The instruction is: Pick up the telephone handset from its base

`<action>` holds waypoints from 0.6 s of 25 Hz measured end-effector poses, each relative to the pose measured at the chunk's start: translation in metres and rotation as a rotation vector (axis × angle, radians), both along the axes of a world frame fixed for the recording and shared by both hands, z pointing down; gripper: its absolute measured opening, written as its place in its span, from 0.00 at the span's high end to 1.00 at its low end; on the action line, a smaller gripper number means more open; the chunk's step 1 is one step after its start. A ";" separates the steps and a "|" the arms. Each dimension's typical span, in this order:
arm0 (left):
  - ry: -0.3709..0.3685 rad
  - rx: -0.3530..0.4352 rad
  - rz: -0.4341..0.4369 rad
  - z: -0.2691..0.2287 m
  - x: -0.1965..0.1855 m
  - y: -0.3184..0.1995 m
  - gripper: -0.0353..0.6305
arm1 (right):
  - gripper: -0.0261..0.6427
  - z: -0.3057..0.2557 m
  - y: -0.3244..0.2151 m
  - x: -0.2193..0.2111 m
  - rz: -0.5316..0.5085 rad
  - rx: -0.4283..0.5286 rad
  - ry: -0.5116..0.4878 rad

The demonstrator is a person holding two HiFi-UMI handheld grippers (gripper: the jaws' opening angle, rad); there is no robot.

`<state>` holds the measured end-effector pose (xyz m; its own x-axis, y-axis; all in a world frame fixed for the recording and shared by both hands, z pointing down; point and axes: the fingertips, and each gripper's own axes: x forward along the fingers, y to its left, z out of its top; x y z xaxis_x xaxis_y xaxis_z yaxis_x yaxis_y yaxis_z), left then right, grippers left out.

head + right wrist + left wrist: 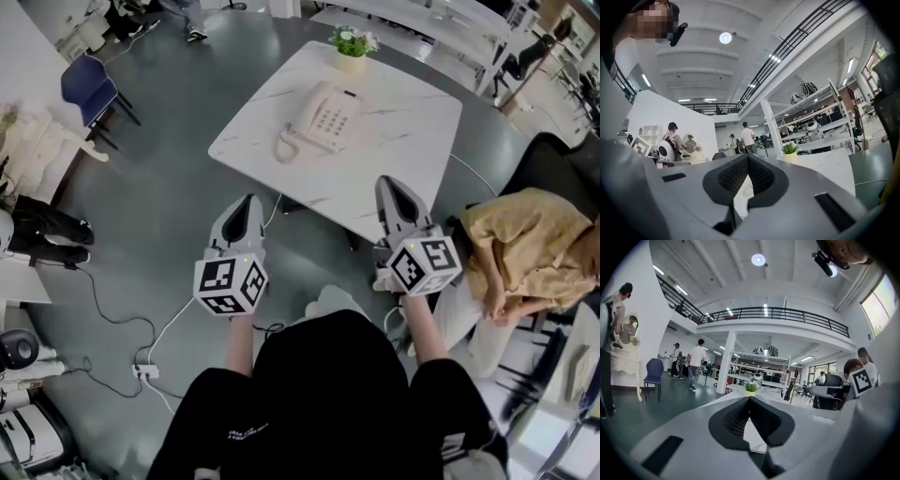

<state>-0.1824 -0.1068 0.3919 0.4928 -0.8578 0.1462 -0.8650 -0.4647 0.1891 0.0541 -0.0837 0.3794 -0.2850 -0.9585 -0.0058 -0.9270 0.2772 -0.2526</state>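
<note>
The white table [412, 141] stood just ahead of both grippers, its near half bare and open to a pass. The telephone [323, 117] sat further ahead, between the lines of the left gripper [248, 200] and the right gripper [387, 181]. A potted plant [353, 45] stood beyond it. A seated person [525, 244] crowded the right gripper's outer side, and open floor lay outside the left gripper.

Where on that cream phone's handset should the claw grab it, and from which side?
Probably the slim middle bar of the handset, between its two thicker ends, coming from above and pinching across its width. It lies along the left side of the telephone base, so that side is free; the coiled cord leaves its near end.
</note>
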 end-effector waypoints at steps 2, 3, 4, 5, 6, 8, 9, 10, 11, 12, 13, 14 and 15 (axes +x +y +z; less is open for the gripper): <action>0.000 -0.012 -0.001 0.005 -0.002 -0.007 0.95 | 0.97 0.004 -0.008 -0.002 0.002 -0.011 0.006; 0.000 -0.018 -0.001 0.008 -0.002 -0.011 0.95 | 0.97 0.005 -0.014 -0.002 0.005 -0.014 0.007; 0.000 -0.022 -0.001 0.011 -0.003 -0.016 0.95 | 0.97 0.007 -0.019 -0.002 0.007 -0.017 0.006; 0.000 -0.027 -0.002 0.014 -0.003 -0.021 0.95 | 0.97 0.009 -0.026 -0.002 0.010 -0.019 0.003; 0.000 -0.031 -0.002 0.016 -0.004 -0.027 0.95 | 0.97 0.011 -0.032 -0.001 0.013 -0.022 0.000; 0.002 -0.036 -0.005 0.020 -0.005 -0.042 0.95 | 0.97 0.013 -0.047 0.000 0.020 -0.022 -0.006; 0.005 -0.036 -0.007 0.021 -0.006 -0.052 0.95 | 0.97 0.013 -0.056 0.001 0.024 -0.020 -0.008; 0.007 -0.036 -0.007 0.022 -0.006 -0.062 0.95 | 0.97 0.014 -0.065 0.002 0.028 -0.017 -0.008; 0.007 -0.034 -0.005 0.022 -0.005 -0.072 0.95 | 0.97 0.014 -0.073 0.003 0.032 -0.017 -0.007; 0.004 -0.032 0.000 0.022 -0.004 -0.081 0.95 | 0.97 0.015 -0.082 0.005 0.037 -0.018 -0.006; 0.000 -0.030 0.006 0.022 -0.001 -0.091 0.95 | 0.97 0.016 -0.090 0.007 0.041 -0.021 -0.004; -0.005 -0.027 0.012 0.022 0.001 -0.101 0.95 | 0.97 0.017 -0.099 0.009 0.044 -0.023 -0.003; -0.008 -0.026 0.018 0.022 0.003 -0.111 0.95 | 0.97 0.018 -0.107 0.011 0.047 -0.025 -0.004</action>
<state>-0.1789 -0.2174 0.4135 0.5068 -0.8446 0.1726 -0.8581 -0.4752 0.1944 0.0649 -0.1909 0.3970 -0.2397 -0.9707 0.0172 -0.9379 0.2269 -0.2622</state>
